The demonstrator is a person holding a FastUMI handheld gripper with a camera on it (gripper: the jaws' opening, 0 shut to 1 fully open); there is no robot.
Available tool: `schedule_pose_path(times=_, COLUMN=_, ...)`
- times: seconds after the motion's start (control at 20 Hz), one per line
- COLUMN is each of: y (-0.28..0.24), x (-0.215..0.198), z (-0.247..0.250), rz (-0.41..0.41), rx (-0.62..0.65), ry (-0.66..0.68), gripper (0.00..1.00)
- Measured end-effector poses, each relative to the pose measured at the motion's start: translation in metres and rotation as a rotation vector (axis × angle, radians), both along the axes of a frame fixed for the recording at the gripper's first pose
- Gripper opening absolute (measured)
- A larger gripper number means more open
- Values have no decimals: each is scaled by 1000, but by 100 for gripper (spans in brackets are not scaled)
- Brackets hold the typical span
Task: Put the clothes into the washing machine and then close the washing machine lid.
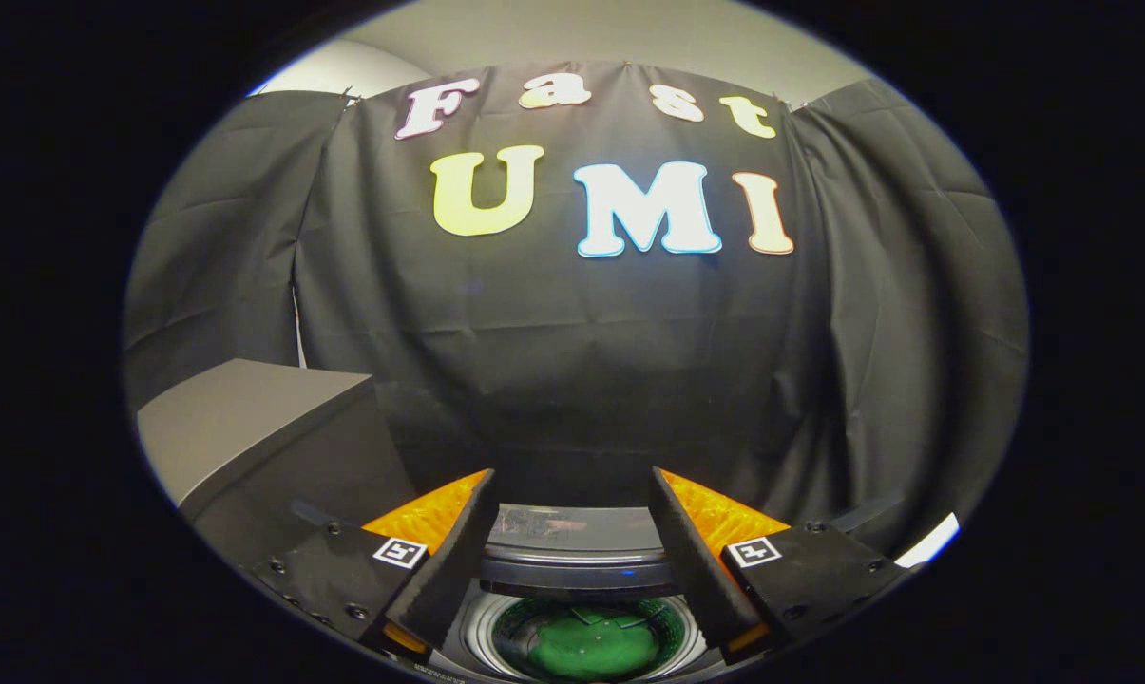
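Gripper (572, 489) spread wide, nothing between fingers, nothing held. Below and between fingers: washing machine (582, 570) with round drum opening (586, 641) exposed, green item (586, 651) lying at drum bottom, cannot tell if cloth. Just beyond drum, between fingertips: machine's rear panel (572, 532), glossy, dark. Left of fingers, near machine: grey box-like block (249, 432), flat top. Behind everything: black cloth wall (572, 361), creased, hanging across whole back; pale ceiling (591, 38) above.
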State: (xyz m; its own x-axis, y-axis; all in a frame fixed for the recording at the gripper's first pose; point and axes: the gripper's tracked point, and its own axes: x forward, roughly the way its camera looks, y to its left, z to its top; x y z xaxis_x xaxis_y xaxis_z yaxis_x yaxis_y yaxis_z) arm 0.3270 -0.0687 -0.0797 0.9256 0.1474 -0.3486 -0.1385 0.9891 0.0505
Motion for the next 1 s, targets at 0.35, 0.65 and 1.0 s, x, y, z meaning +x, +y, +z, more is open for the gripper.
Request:
schedule_pose_path(times=0.35, y=6, x=-64, z=-45, rz=76, rx=-85, ry=-7, gripper=99)
schedule_pose_path(times=0.65, y=18, x=-129, z=-40, rz=138, rx=-100, ry=-60, gripper=100)
schedule_pose_path(times=1.0, y=19, x=-218, z=13, rz=29, rx=-28, ry=-174, gripper=100)
